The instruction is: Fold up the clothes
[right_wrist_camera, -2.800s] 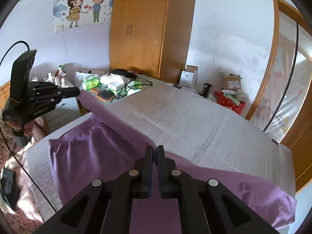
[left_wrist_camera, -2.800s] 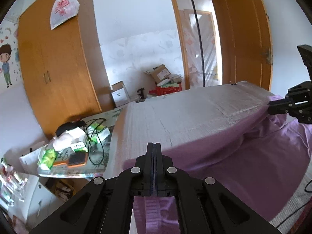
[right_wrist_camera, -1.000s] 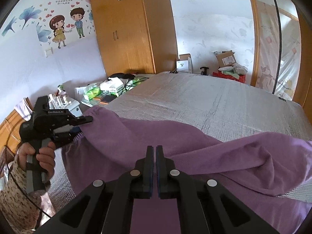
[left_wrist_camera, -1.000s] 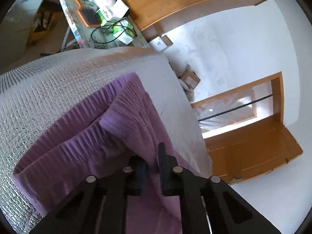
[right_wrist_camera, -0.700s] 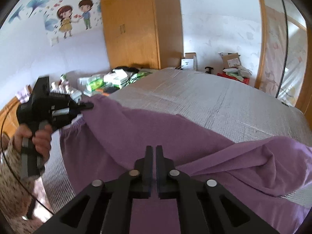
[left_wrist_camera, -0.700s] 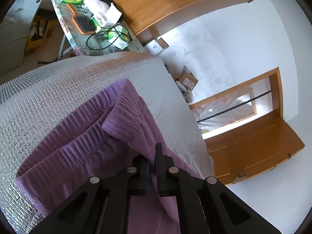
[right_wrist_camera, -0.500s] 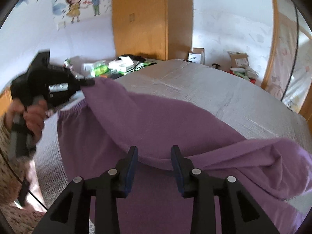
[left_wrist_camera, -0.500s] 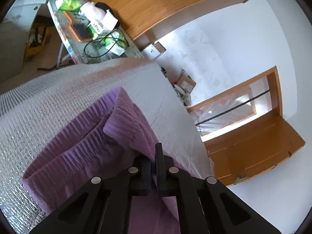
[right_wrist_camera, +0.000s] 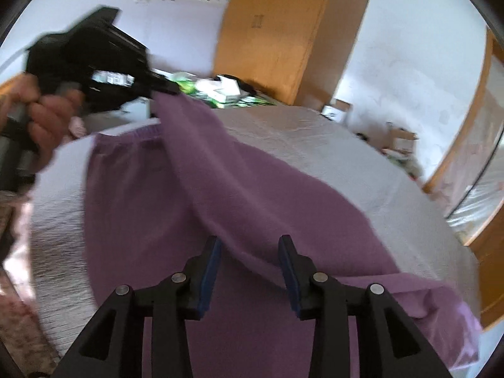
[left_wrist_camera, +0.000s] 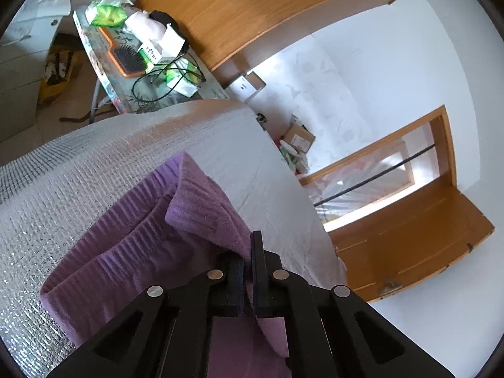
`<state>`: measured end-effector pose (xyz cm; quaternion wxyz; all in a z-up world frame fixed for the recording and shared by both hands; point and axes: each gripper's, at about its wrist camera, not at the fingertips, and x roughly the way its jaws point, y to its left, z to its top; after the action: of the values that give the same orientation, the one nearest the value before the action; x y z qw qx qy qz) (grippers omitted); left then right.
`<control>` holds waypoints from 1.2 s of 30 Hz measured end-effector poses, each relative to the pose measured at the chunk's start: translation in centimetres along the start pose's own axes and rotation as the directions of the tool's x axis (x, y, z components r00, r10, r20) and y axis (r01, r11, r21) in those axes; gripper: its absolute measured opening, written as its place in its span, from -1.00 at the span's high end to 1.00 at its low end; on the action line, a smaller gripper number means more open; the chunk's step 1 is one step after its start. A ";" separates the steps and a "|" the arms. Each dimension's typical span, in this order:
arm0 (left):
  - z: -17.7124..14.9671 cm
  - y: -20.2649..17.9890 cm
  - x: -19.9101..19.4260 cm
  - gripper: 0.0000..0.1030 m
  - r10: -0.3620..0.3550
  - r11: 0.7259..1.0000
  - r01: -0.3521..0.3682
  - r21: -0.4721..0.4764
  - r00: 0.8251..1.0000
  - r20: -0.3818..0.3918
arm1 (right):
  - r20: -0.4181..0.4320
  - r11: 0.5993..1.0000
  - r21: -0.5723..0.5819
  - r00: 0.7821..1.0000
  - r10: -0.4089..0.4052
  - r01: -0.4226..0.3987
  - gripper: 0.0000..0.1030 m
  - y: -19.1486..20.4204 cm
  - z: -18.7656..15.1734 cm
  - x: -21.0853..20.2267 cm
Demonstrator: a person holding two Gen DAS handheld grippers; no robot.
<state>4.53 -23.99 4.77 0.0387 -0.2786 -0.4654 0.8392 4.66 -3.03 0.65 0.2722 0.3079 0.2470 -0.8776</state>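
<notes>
Since a second ago the right gripper (right_wrist_camera: 250, 261) has let go: its jaws, then pressed together on a fold of the purple garment (right_wrist_camera: 220, 195), have just been opening and now stand well apart, with the raised ridge of cloth passing between them and no pad pressing on it. The blue-lined fingers (right_wrist_camera: 210, 271) sit on either side of that ridge; whether cloth brushes the inner faces cannot be told through the motion blur.

The left gripper (left_wrist_camera: 249, 271) has gone the other way over the same second, from a narrow gap to fully clamped. Its fingers (left_wrist_camera: 257, 264) are clenched on a fold of the same garment (left_wrist_camera: 201, 217), which drapes over the left fingertip and runs down between the jaws. In the right wrist view, the left gripper (right_wrist_camera: 163, 89), held by a hand (right_wrist_camera: 47, 123), lifts one corner of the cloth off the bed.

The garment lies spread across the silver quilted bed cover (left_wrist_camera: 78, 189), its ribbed waistband (left_wrist_camera: 126, 236) nearest the left gripper and its far end trailing towards the bed's edge. A cluttered side table (left_wrist_camera: 148, 94) stands beyond the bed, beside a wooden wardrobe (left_wrist_camera: 252, 9).
</notes>
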 end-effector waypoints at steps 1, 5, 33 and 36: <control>0.1 0.0 0.0 0.95 0.001 1.000 -0.001 -0.002 1.000 0.001 | -0.006 1.000 0.003 1.000 0.013 -0.013 0.25 -0.1 0.0 0.2; 0.2 0.0 0.1 0.95 0.005 1.000 -0.005 -0.006 1.000 -0.002 | -0.023 1.000 -0.003 1.000 0.017 -0.017 0.31 -0.2 -0.2 0.6; 0.4 -2.6 -3.0 0.95 -0.038 0.997 0.036 0.067 0.999 0.025 | 0.170 0.989 0.029 0.974 -0.148 0.145 0.95 -1.4 1.1 -8.3; 0.1 -2.4 -3.9 0.95 -0.034 0.996 0.031 0.085 0.999 0.025 | 0.181 0.990 -0.002 0.974 -0.137 0.140 0.95 -0.4 1.0 -9.3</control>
<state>7.28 -23.97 8.36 0.0580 -0.2581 -0.4342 0.8611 10.14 -0.29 7.73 0.2338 0.2069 0.2487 -0.9169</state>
